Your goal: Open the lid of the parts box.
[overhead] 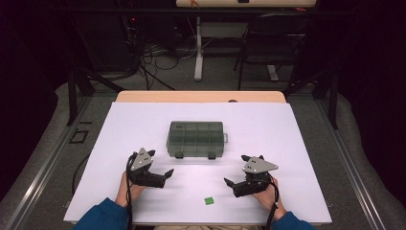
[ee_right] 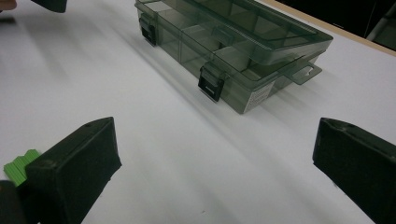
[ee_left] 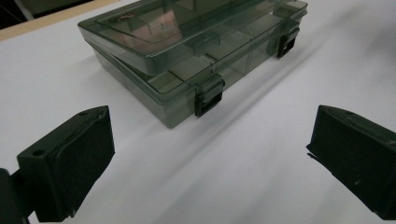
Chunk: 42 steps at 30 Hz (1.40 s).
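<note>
**Both grippers wide, box closed between them**

The person holds the left gripper and the right gripper low over the white tabletop, one at each side, and both turn inward toward each other. The fingers of the left gripper are spread wide apart, with only bare white surface between them; they hold nothing and touch nothing. The fingers of the right gripper are also wide and hold nothing.

The grey transparent plastic box lies flat in the middle of the tabletop, beyond both grippers and apart from them. Its lid is down, and two dark latches are on the side facing the person.

A small green block lies near the front edge, between the two grippers and nearer to the right one; in the right gripper view it is just beside the left finger.
</note>
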Each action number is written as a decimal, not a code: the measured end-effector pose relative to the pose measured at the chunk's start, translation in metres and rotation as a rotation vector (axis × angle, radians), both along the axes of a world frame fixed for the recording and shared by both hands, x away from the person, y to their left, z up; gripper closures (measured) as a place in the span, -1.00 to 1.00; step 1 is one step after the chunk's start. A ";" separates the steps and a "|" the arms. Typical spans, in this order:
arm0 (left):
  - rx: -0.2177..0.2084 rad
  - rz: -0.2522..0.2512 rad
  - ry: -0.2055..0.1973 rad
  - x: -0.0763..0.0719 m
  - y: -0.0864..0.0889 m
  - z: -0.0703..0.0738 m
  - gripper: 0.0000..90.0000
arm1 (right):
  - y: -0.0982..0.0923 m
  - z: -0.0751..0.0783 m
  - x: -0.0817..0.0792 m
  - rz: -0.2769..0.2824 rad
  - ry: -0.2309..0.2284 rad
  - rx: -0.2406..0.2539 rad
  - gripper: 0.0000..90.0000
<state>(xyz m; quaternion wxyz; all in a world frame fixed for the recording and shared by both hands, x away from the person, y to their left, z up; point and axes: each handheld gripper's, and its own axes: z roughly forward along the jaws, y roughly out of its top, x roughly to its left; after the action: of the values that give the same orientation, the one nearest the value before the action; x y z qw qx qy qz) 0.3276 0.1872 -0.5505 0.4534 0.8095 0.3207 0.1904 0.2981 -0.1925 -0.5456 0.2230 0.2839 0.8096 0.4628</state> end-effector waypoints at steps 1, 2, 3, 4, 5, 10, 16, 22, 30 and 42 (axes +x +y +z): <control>0.016 -0.003 0.006 0.004 -0.001 -0.001 -1.00 | -0.001 0.000 0.000 -0.006 0.001 0.000 -1.00; 0.017 -0.004 0.013 0.006 -0.002 -0.002 -1.00 | -0.001 0.000 0.001 -0.009 0.006 0.005 -1.00; 0.027 -0.004 0.014 0.008 -0.003 -0.002 -1.00 | -0.002 0.000 0.001 -0.010 0.008 0.006 -1.00; 0.034 -0.001 0.009 0.010 -0.003 -0.003 -1.00 | -0.002 0.000 0.001 -0.013 0.009 0.003 -1.00; 0.035 0.001 0.009 0.012 -0.004 -0.002 -1.00 | -0.002 0.000 0.001 -0.014 0.010 0.003 -1.00; 0.053 0.012 -0.002 0.020 -0.006 -0.001 -1.00 | -0.002 -0.001 0.002 -0.018 0.025 0.017 -1.00; 0.089 0.018 -0.013 0.030 -0.009 0.000 -1.00 | -0.002 -0.001 0.002 -0.020 0.035 0.014 -1.00; 0.088 0.027 -0.007 0.038 -0.008 0.001 -1.00 | -0.004 -0.001 0.003 -0.022 0.031 0.014 -1.00; 0.104 0.035 -0.022 0.047 -0.010 0.003 -1.00 | -0.003 -0.001 0.002 -0.023 0.026 0.013 -1.00; 0.152 0.054 -0.046 0.057 -0.014 0.003 -0.94 | -0.003 -0.002 0.001 -0.023 0.024 0.003 -1.00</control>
<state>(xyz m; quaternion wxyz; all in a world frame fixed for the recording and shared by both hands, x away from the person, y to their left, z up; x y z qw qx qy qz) 0.3844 0.1734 -0.5475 0.3927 0.8280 0.3167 0.2448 0.2994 -0.1958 -0.5479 0.2181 0.2990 0.8083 0.4579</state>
